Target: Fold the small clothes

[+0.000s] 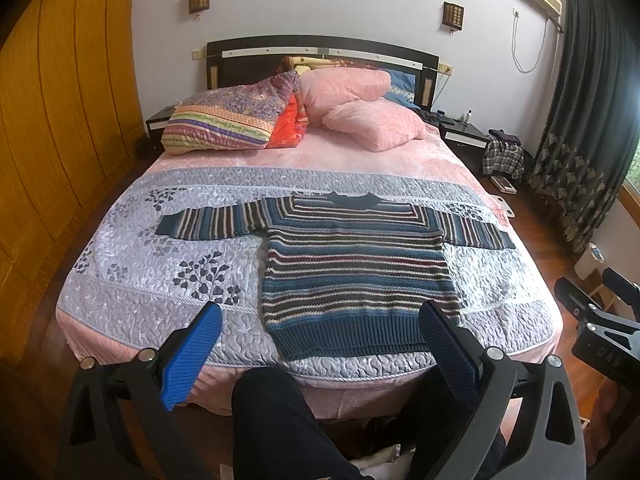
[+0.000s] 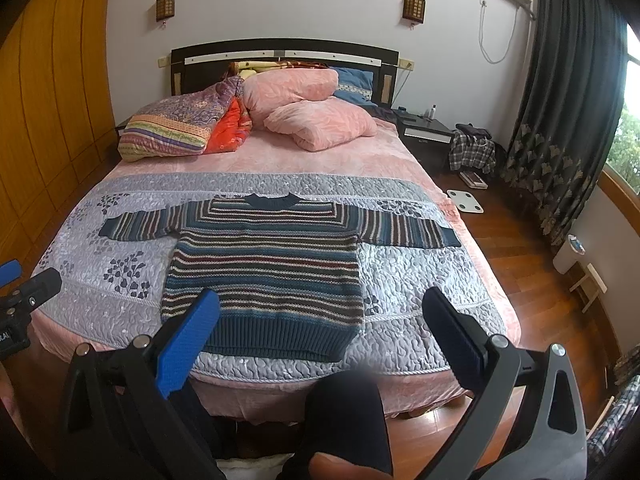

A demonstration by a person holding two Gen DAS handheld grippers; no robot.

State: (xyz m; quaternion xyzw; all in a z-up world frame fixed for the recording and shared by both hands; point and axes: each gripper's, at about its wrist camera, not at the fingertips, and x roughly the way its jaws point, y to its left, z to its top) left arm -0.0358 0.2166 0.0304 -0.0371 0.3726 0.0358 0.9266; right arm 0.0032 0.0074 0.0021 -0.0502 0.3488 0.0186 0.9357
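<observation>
Fingers wide apart on our left gripper [image 1: 320, 344] and right gripper [image 2: 320, 332], we hover before the flat striped sweater [image 1: 356, 272], folding not begun; next we must grasp a sleeve [image 1: 208, 222].

My left gripper [image 2: 16, 296] is cut off at the right-wrist frame's left edge — nightstand bottles [image 2: 431, 111] too small to identify.

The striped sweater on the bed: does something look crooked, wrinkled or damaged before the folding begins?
Nothing stands out. The striped sweater lies flat on the grey quilt, both sleeves spread sideways, hem toward the camera. Both grippers hover open, apart from it.
</observation>
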